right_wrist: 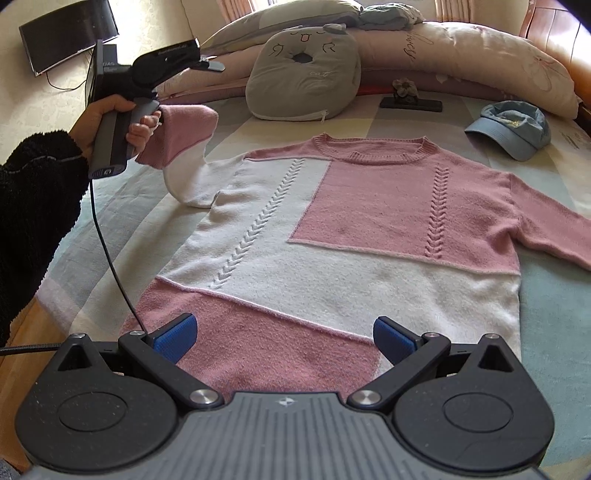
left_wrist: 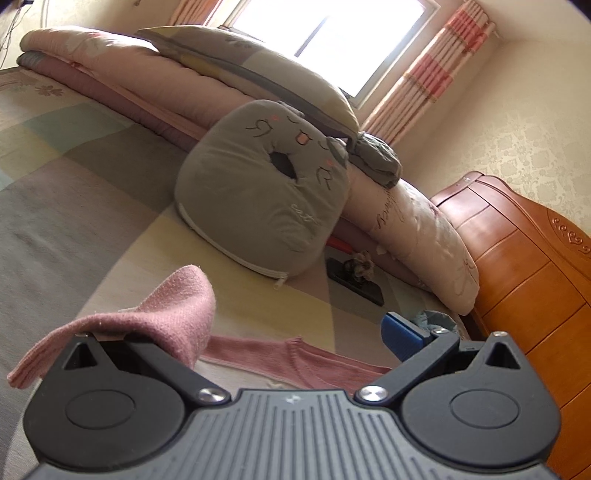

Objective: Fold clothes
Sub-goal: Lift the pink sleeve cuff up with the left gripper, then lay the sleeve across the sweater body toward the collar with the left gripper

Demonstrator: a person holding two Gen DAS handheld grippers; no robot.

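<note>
Sweater point(right_wrist: 332, 236) flat on bed point(right_wrist: 554, 295), left sleeve point(right_wrist: 177, 136) raised.

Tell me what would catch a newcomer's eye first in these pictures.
A pink and white sweater lies spread flat across the bed, its collar toward the pillows. The left gripper has one sleeve cuff lifted off the bed, and behind the collar sits a grey cat-face cushion.

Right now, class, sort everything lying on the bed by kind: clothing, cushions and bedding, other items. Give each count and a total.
Clothing: 2, the sweater and the cap.
Cushions and bedding: 4, the cat cushion, the long pillow, the grey pillow and the folded quilt.
Other: 2, the dark flat case and the hair tie on it.
Total: 8
</note>
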